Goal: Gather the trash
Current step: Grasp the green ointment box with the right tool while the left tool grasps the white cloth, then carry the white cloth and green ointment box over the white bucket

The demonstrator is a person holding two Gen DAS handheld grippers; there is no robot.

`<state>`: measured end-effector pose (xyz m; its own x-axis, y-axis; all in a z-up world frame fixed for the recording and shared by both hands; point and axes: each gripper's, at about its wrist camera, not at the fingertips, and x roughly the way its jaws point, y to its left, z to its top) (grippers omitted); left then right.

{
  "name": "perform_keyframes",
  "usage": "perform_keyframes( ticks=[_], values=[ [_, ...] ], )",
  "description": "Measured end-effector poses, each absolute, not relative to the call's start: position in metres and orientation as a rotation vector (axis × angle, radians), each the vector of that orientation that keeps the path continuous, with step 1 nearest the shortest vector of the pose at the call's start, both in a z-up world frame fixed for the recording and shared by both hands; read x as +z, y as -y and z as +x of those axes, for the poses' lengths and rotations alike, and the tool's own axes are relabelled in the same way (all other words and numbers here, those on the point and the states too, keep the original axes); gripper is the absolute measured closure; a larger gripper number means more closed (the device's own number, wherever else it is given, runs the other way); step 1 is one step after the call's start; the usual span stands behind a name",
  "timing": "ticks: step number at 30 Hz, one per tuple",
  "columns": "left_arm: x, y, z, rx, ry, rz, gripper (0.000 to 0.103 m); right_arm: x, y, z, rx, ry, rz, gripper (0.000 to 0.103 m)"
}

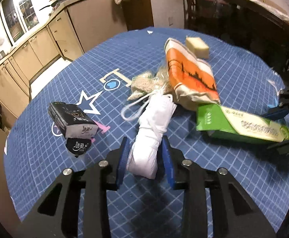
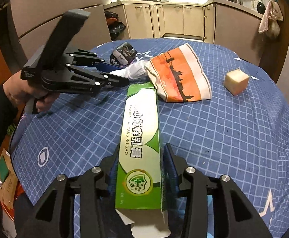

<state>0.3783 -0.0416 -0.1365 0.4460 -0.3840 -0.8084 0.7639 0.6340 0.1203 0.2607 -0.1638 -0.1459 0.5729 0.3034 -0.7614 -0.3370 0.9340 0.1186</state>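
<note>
A kitchen with beige cabinets [image 2: 172, 17] lies behind a round table under a blue gridded cloth [image 2: 233, 138]. The left gripper [image 1: 145, 154] pinches a rolled white mask [image 1: 152, 136] near the table's middle; its loops trail toward a small bag of grain [image 1: 142, 85]. The right gripper [image 2: 141, 164] clamps a long green carton [image 2: 140, 138], open at its near end, whose far end touches an orange and white pouch [image 2: 180, 75]. A black tissue pack [image 1: 73, 119] sits toward the left edge, a pale sponge block [image 2: 236, 81] toward the far right edge.
</note>
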Motion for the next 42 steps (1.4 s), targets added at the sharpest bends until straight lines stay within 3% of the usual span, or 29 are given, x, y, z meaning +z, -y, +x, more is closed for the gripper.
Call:
perform_keyframes(
  ticks=[7, 16, 26, 42],
  values=[
    [-0.138, 0.036, 0.368, -0.724, -0.821, 0.497, 0.076, -0.147, 0.152, 0.269, 0.329, -0.873, -0.082, 0.054],
    [-0.128, 0.028, 0.346, -0.545, -0.802, 0.398, 0.080, -0.146, 0.147, 0.262, 0.259, -0.809, -0.049, 0.065],
    [-0.092, -0.002, 0.255, -0.265, -0.674, 0.204, 0.080, -0.122, 0.140, 0.215, 0.183, -0.637, -0.024, 0.065],
    [-0.058, 0.037, 0.183, -0.284, -0.537, 0.137, 0.080, -0.074, 0.185, 0.146, -0.015, -0.481, -0.027, 0.065]
  ],
)
